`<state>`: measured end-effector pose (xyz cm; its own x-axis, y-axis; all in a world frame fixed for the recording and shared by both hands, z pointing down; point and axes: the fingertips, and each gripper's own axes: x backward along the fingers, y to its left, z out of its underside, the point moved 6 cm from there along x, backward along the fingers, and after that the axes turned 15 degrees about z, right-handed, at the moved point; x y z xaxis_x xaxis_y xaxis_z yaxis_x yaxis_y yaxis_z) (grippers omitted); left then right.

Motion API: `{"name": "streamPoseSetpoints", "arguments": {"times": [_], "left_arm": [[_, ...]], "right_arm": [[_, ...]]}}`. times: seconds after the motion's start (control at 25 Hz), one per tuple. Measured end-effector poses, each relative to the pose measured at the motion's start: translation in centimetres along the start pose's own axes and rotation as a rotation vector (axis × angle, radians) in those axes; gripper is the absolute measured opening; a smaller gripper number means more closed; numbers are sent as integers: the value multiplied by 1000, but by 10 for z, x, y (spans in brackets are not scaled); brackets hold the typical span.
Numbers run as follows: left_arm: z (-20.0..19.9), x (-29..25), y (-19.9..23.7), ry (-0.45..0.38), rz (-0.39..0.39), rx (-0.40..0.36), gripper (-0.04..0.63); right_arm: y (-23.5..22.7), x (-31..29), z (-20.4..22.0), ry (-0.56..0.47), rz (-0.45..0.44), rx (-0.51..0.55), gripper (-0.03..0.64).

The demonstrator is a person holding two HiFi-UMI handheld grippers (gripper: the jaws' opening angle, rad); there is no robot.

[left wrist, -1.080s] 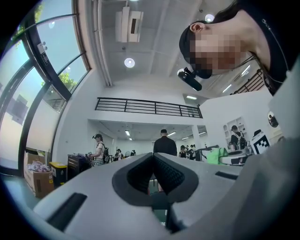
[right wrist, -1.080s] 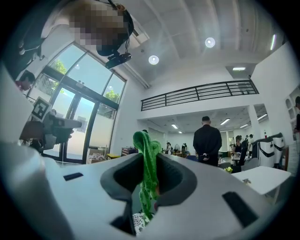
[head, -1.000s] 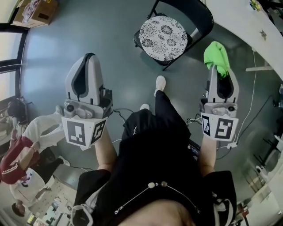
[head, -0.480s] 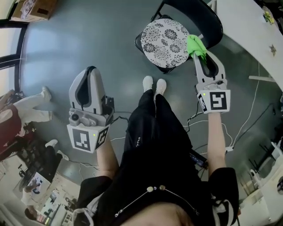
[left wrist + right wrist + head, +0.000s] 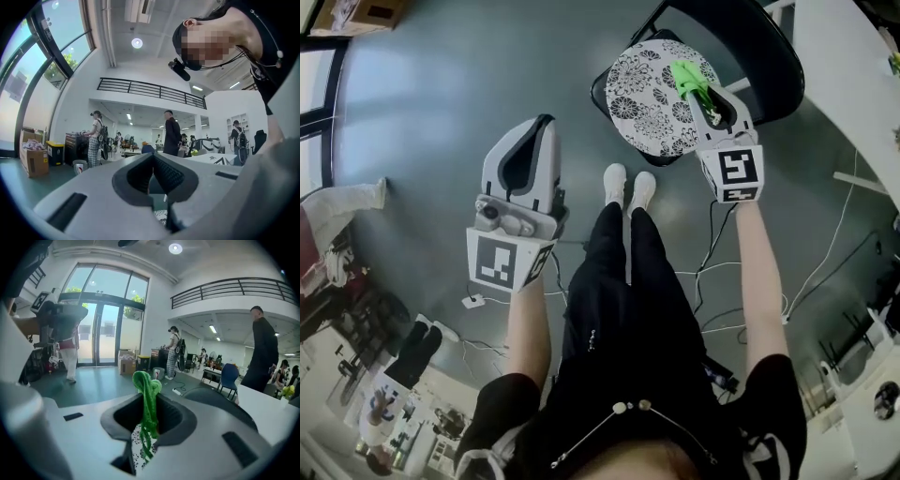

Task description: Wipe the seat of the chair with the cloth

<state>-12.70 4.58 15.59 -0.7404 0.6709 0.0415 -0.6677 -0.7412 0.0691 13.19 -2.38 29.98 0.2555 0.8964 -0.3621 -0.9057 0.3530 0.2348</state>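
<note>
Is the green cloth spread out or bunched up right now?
Bunched. The green cloth hangs as a narrow twisted strand pinched in the right tongs, over the patterned seat; none lies flat.

**Head view:** we see soft, even light over the grey floor (image 5: 431, 122), palest toward the overexposed window (image 5: 311, 103) at left. Shadows are faint, and straight lines bow at the edges.

**Gripper views:** we see circular fisheye frames with black corners. The ceiling lamp (image 5: 137, 43) glares, and the glass doors (image 5: 105, 333) are washed out by daylight. Close up, the left hand-held gripper (image 5: 152, 159), the right hand-held gripper (image 5: 149, 404) and its green cloth (image 5: 146, 385) are blurred; the hall behind is sharper.
</note>
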Motion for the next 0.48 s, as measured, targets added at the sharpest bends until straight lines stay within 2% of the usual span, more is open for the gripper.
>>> {"name": "streamPoseSetpoints", "arguments": {"times": [0.24,0.48], "left_arm": [[48,-13,8,55,31,49,6],[94,-3,11,160,39,92,6]], "right_arm": [[20,-75,62,176,-150,64,86],[39,-145,126,332,-210,154,84]]}}
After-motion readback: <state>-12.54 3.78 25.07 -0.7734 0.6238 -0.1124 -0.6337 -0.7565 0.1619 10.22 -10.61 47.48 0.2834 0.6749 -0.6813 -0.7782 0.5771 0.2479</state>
